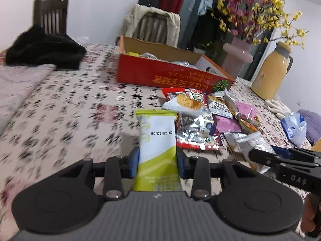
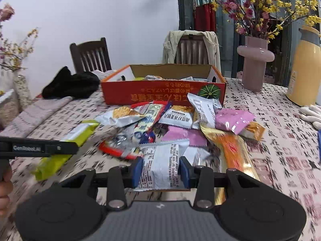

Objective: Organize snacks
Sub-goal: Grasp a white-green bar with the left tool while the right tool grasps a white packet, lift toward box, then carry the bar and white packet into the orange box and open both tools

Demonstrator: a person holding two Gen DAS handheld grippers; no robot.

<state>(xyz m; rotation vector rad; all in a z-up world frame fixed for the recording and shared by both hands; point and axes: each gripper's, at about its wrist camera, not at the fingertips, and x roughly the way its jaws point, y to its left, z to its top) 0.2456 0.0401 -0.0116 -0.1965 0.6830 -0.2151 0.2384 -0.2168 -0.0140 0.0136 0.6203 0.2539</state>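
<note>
Left hand-held gripper [image 1: 157, 160] is clamped on a green-and-white snack packet [image 1: 156, 140] stamped 2025/12/25, over open bench [image 1: 60, 104] left of the snack pile [image 2: 180, 124]. Right hand-held gripper [image 2: 160, 170] pinches a white packet [image 2: 160, 160] with fine print at the pile's near edge; the orange box [image 2: 160, 94] sits just behind.

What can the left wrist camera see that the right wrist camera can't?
Only the left wrist view shows the date printed on the green-and-white packet, clamped in the left tool, and a blue-and-white bag far right.

Only the right wrist view shows the white packet with small print clamped in the right tool, plus the long orange-and-gold packet.

Both show the red box, pink vase and yellow jug.
</note>
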